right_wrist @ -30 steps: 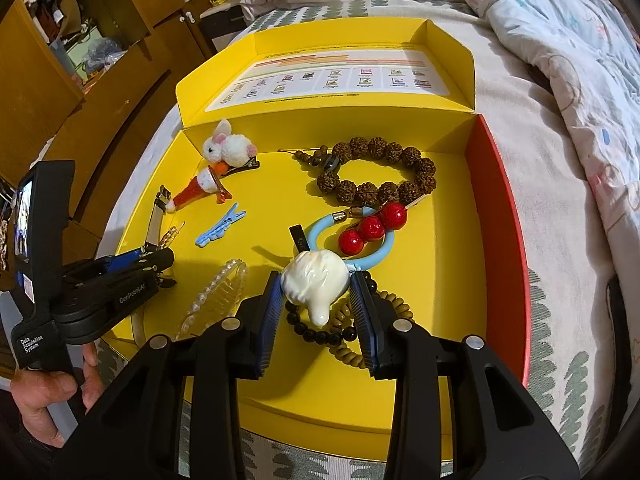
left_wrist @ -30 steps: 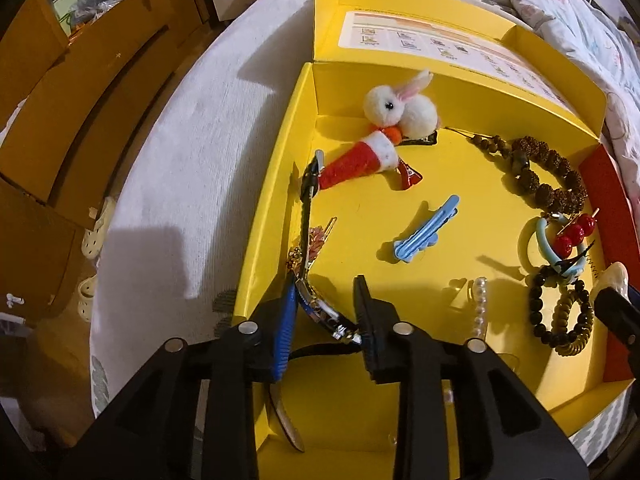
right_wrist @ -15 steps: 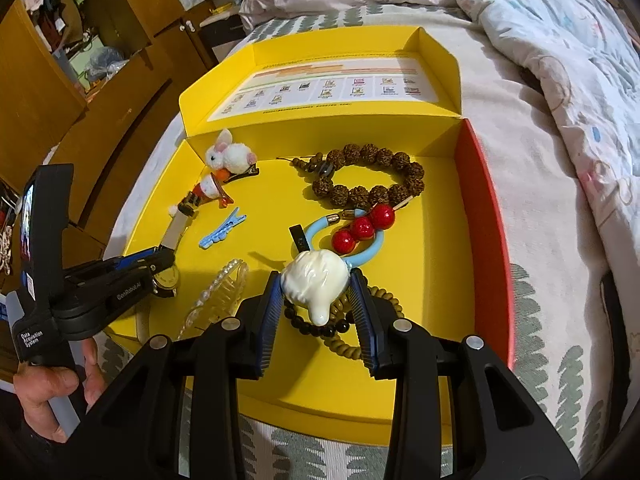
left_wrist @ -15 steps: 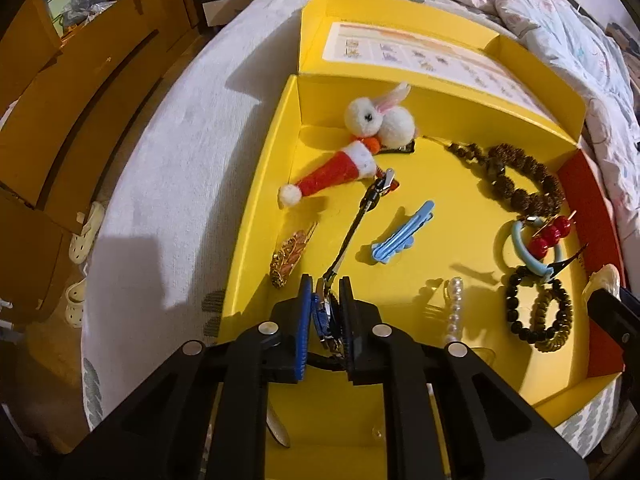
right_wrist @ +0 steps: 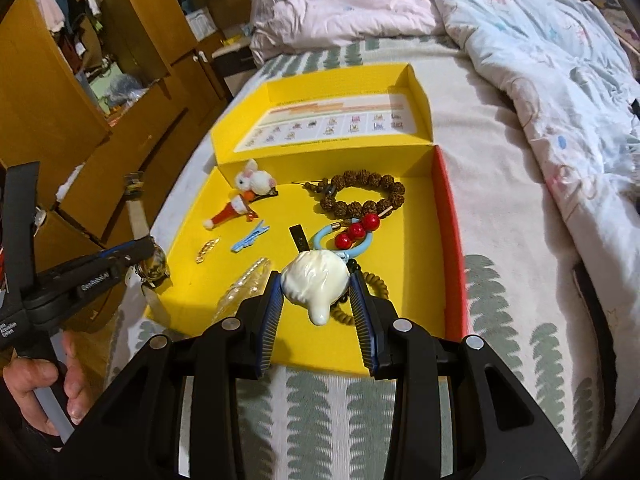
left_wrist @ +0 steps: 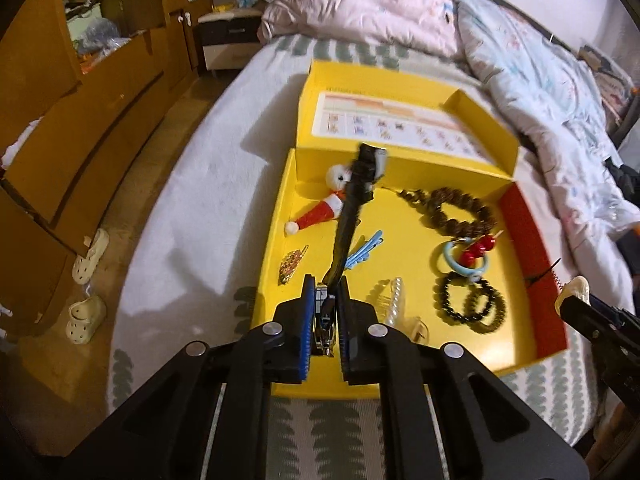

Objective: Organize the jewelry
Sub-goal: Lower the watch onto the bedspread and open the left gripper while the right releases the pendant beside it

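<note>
My left gripper (left_wrist: 325, 292) is shut on a wristwatch (left_wrist: 350, 216) and holds it raised over the near left of the yellow box (left_wrist: 280, 216), strap standing up. The watch also shows in the right wrist view (right_wrist: 154, 265). My right gripper (right_wrist: 316, 292) is shut on a cream shell-shaped hair claw (right_wrist: 314, 284), above the box's (right_wrist: 416, 248) front edge. In the box lie a rabbit clip (right_wrist: 256, 180), a Santa-hat clip (right_wrist: 230, 212), a blue clip (right_wrist: 250, 236), a gold clip (right_wrist: 206, 249), a brown bead bracelet (right_wrist: 364, 196), a red-bead hair tie (right_wrist: 356, 232) and a pearl comb (left_wrist: 396, 300).
The box sits on a bed with a leaf-patterned sheet (right_wrist: 520, 208). Its open lid (right_wrist: 332, 124) lies flat behind it. Rumpled quilts (right_wrist: 540, 40) are at the back and right. Wooden cabinets (left_wrist: 60, 128) and slippers (left_wrist: 86, 316) on the floor are to the left.
My left gripper has shut on the watch and lifted it up and back out of the box, the strap swinging upright. My right gripper has drawn back a little with the hair claw.
</note>
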